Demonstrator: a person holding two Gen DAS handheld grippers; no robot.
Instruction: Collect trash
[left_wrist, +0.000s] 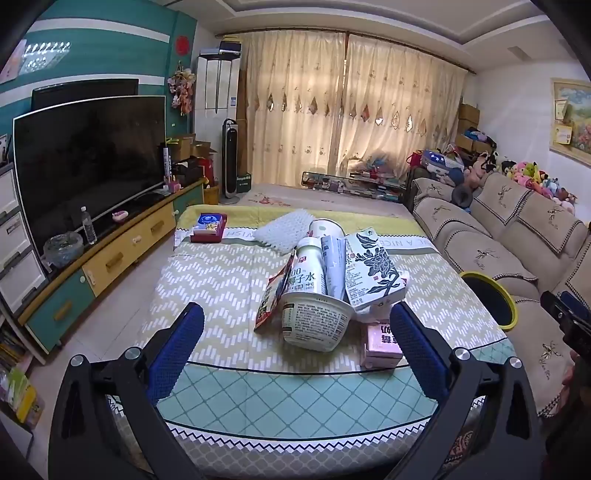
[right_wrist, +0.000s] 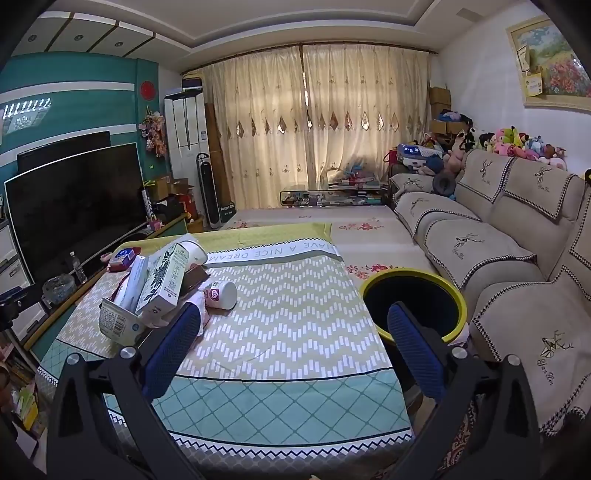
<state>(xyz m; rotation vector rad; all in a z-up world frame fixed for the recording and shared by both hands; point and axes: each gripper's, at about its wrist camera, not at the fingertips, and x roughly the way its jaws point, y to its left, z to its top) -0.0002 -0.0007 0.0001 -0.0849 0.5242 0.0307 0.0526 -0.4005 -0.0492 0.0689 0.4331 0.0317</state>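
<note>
A pile of trash lies on the cloth-covered table (left_wrist: 229, 280): a paper bowl (left_wrist: 316, 325), a white drink bottle (left_wrist: 308, 269), a flower-print carton (left_wrist: 373, 273), a red wrapper (left_wrist: 271, 299) and a pink box (left_wrist: 382, 343). My left gripper (left_wrist: 297, 312) is open, its blue pads either side of the bowl but short of it. My right gripper (right_wrist: 295, 312) is open over bare cloth, with nothing between its fingers. A small pink-and-white cup (right_wrist: 221, 293) lies on its side beside the pile. A black bin with a yellow rim (right_wrist: 456, 325) stands between table and sofa.
A beige sofa (right_wrist: 480, 258) runs along the right. A TV (left_wrist: 88, 162) on a low cabinet (left_wrist: 122, 254) lines the left. A red box (left_wrist: 208, 227), white foam netting (left_wrist: 282, 230) and a white cup (left_wrist: 325, 229) sit farther back on the table.
</note>
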